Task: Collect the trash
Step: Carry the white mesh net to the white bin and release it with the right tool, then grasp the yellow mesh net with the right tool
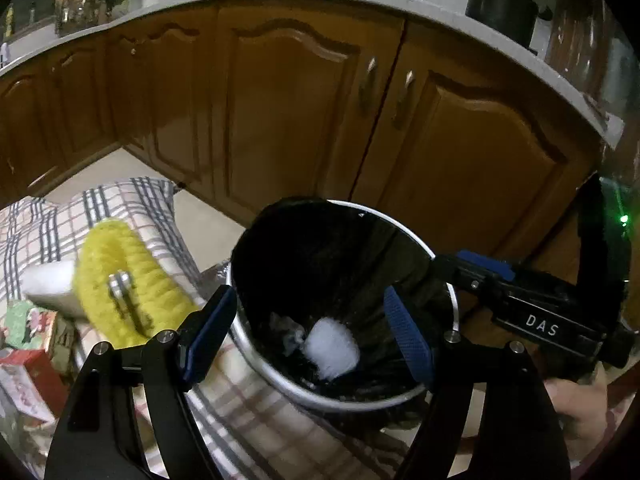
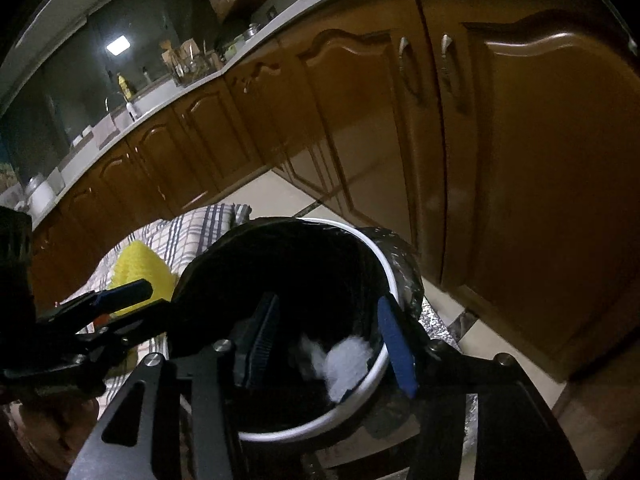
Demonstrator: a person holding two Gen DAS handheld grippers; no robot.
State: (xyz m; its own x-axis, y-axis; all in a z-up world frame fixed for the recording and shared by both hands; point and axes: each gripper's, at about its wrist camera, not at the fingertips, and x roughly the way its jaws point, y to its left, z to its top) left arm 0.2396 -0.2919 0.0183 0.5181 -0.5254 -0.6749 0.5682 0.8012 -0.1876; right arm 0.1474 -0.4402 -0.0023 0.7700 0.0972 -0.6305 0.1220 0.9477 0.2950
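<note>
A round trash bin with a black liner and a pale rim stands on the floor in front of wooden cabinets. At its bottom lie a white wad of paper, slightly blurred, and a grey crumpled scrap. My left gripper hangs open over the bin's mouth with nothing between its blue pads. My right gripper is also open and empty above the bin, with the white wad below it. Each gripper shows in the other's view: the right gripper from the right, the left gripper from the left.
Left of the bin, a plaid cloth carries a yellow fluffy item with a metal clip, a white block and colourful boxes. Wooden cabinet doors stand close behind. A black pot sits on the counter. A hand holds the right gripper.
</note>
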